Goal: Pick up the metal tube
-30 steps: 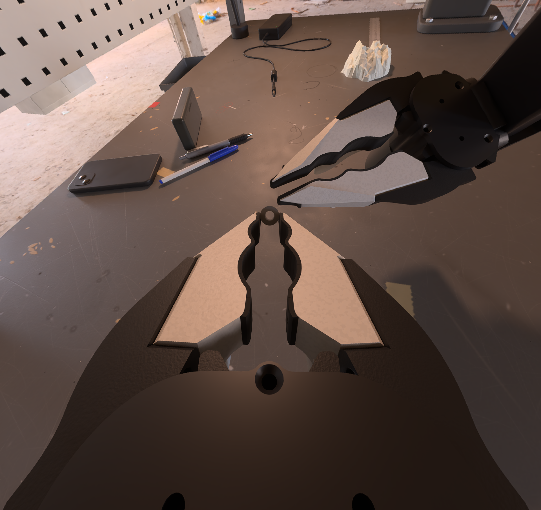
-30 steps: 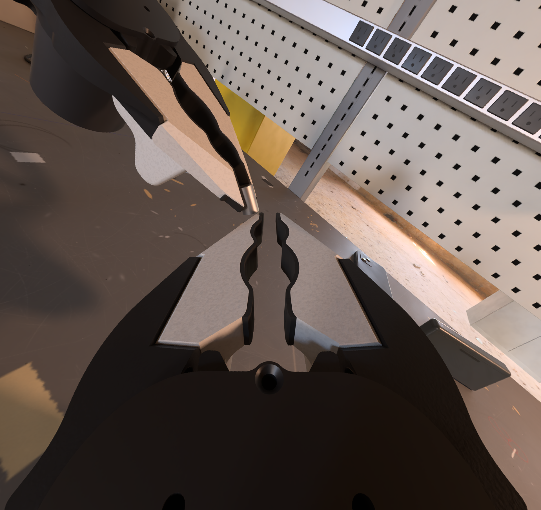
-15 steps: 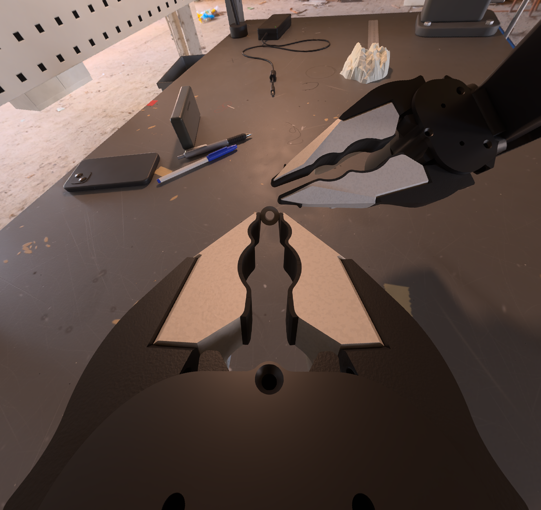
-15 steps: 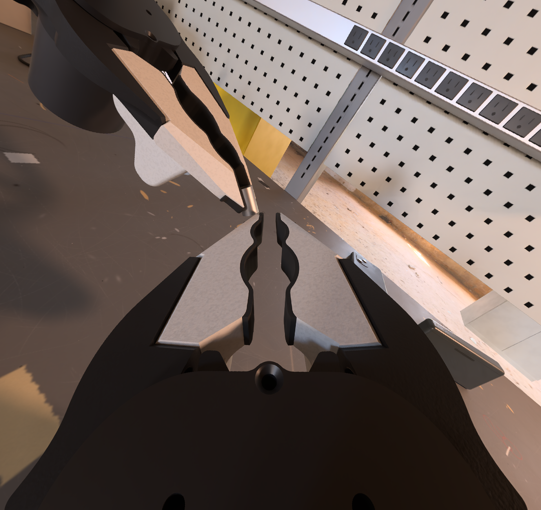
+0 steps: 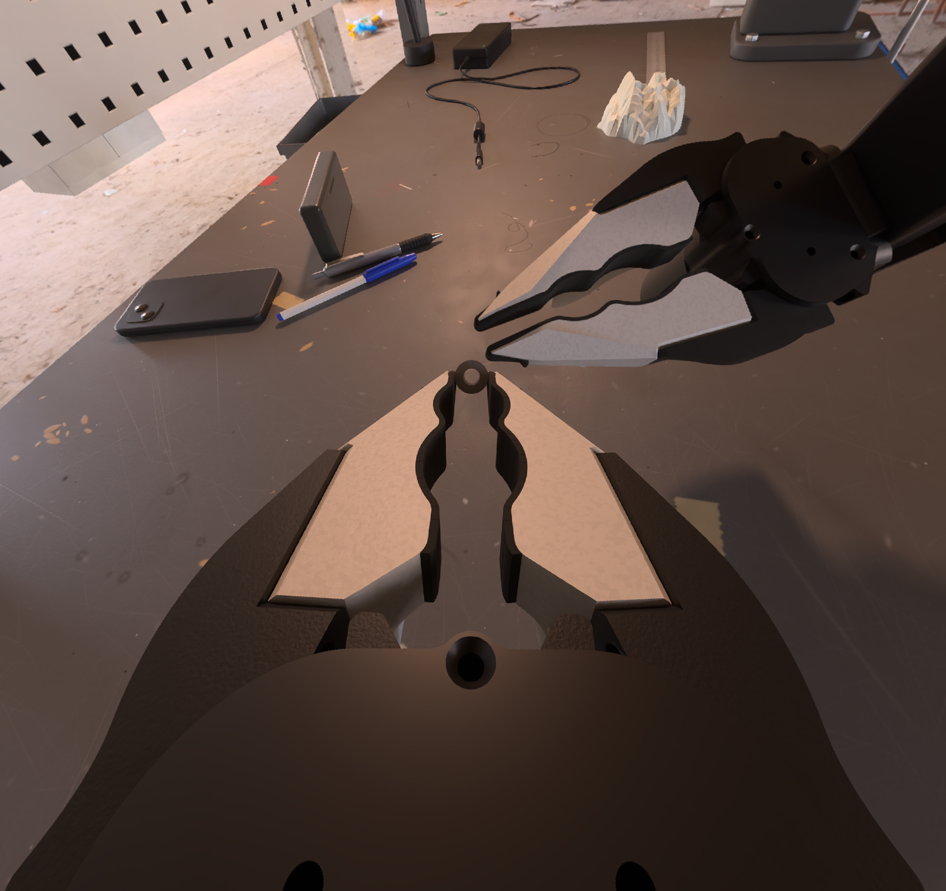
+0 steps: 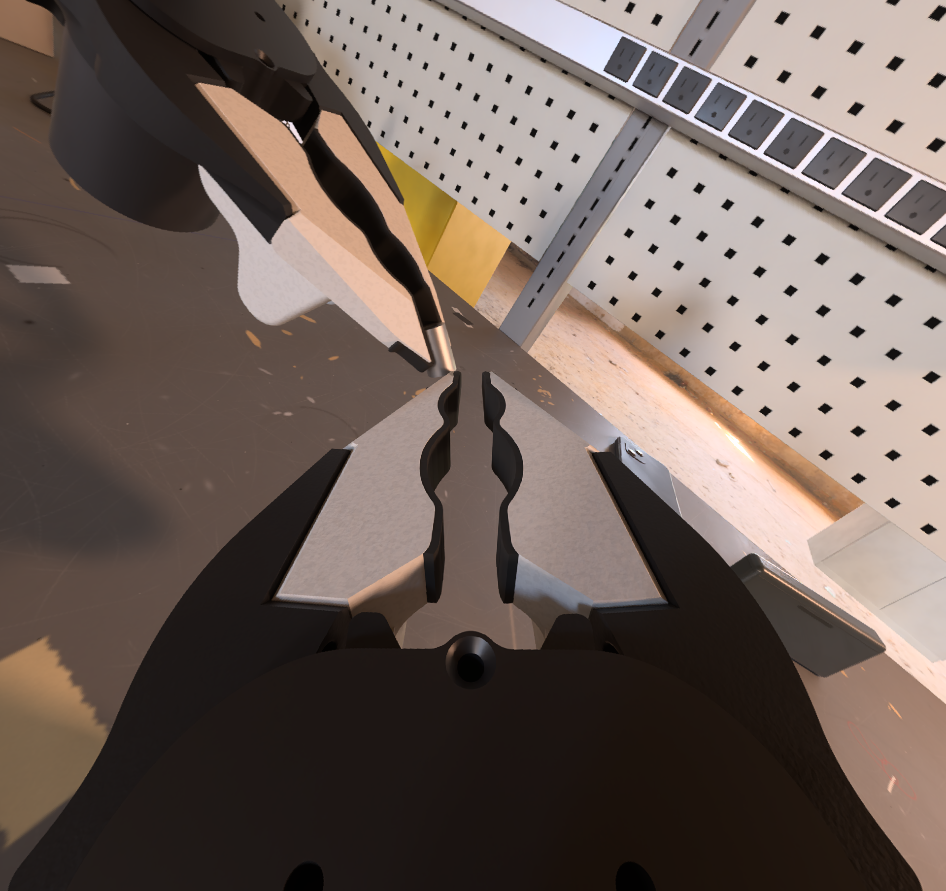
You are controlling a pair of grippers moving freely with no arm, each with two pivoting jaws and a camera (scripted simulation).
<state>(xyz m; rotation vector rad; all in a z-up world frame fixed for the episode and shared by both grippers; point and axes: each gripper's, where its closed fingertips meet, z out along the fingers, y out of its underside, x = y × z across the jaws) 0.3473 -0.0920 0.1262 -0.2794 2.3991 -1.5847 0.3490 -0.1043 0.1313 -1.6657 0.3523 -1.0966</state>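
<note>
The left gripper (image 5: pixel 471 380) pinches the metal tube (image 5: pixel 471 376) at its fingertips (end-on here; the right wrist view shows its side). The right gripper (image 6: pixel 471 380), just beside, stands slightly open, empty. Only the left view shows the phone (image 5: pixel 199 301) and pens (image 5: pixel 376 257).

No readable text, brand, no. or sign anywhere in either view. Hard drive (image 5: pixel 327 204) by the pens has a faint mark on its face, too small to make out. Tabletop (image 5: pixel 153 457) has pen scribbles, loops and a circle, not letters. Outlet strip (image 6: pixel 778 134) on the pegboard shows plain sockets, no markings legible. Phone (image 5: pixel 199 301) back is blank.
</note>
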